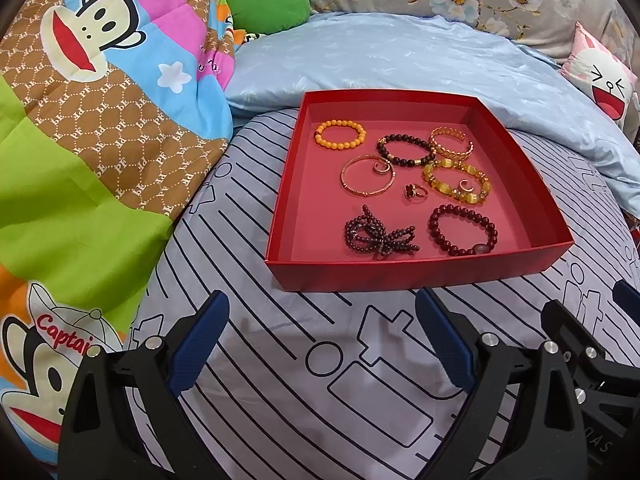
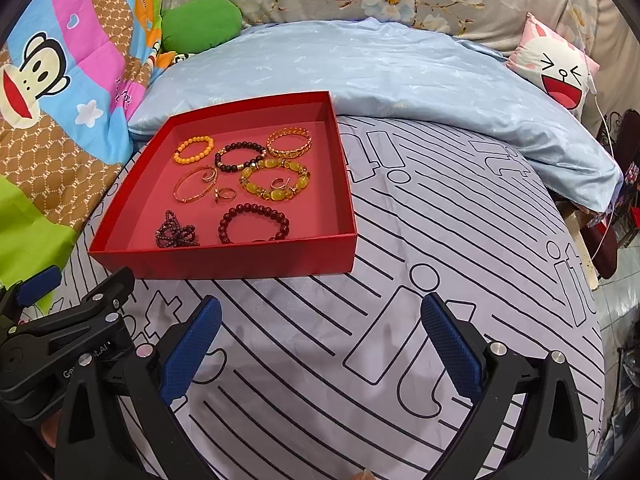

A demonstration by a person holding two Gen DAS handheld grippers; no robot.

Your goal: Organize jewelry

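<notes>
Both grippers, left (image 1: pixel 322 340) and right (image 2: pixel 320 344), hover with fingers spread apart and empty before the red tray (image 1: pixel 420 274) of bracelets (image 1: pixel 464 230) on the bed (image 2: pixel 400 240).

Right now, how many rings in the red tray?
3. One ring inside the thin gold bangle, one flower ring loose mid-tray, one ring inside the yellow bead bracelet. None look hidden.

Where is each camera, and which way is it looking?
Left wrist: sits on the open left gripper, facing the red tray straight ahead on the bed; the right gripper's black frame shows at right.
Right wrist: sits on the open right gripper, facing the striped sheet; the tray lies ahead-left.
Both share the tray and orange bead bracelet.
</notes>
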